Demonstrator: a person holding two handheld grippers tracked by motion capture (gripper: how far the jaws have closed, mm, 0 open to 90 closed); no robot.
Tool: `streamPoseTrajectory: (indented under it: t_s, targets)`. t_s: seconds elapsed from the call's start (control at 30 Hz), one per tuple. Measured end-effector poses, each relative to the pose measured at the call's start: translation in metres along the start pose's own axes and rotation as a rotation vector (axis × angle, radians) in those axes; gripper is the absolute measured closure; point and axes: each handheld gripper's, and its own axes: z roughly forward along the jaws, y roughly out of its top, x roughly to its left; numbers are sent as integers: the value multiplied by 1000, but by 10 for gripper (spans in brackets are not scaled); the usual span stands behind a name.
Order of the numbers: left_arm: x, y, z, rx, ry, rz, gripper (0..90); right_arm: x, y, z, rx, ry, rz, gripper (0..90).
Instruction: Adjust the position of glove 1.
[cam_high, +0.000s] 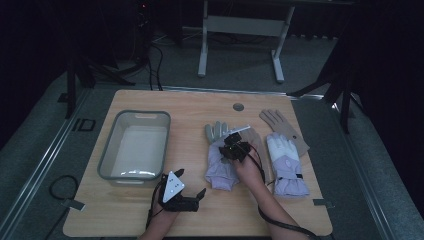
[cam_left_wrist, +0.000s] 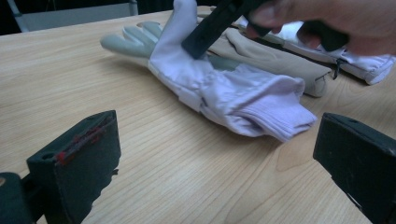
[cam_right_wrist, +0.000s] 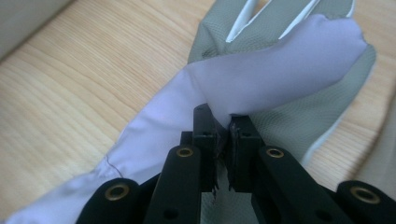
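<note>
The right gripper (cam_right_wrist: 225, 133) pinches a thin fold of the lilac glove (cam_high: 221, 165) at mid-table beside the grey tub (cam_high: 134, 145) — a hold so slight the fabric may slip — while the left gripper (cam_high: 186, 188) rests open

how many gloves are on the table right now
4: a lilac glove pinched in the right gripper's jaws, a tan glove beside it, a second lilac glove further right, another tan glove behind that.
</note>
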Motion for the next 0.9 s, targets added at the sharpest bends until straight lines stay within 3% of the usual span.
streamPoseTrajectory:
  t_s: [0.1,0.37,0.57,0.77,0.9]
  targets:
    - [0,0,0,-2,0,-4,9,0,-4,10,-4,7,-5,827]
    - [0,0,0,1,3,-3,9,-4,-4,14,-16,45,-29,808]
    - [1,0,0,1,1,-6,9,-2,-5,13,-31,44,-6,763]
    - [0,0,0,-1,1,-6,10,2,-5,0,-62,47,-13,532]
    - [1,0,0,-1,2,-6,9,2,-5,-8,-80,46,-25,459]
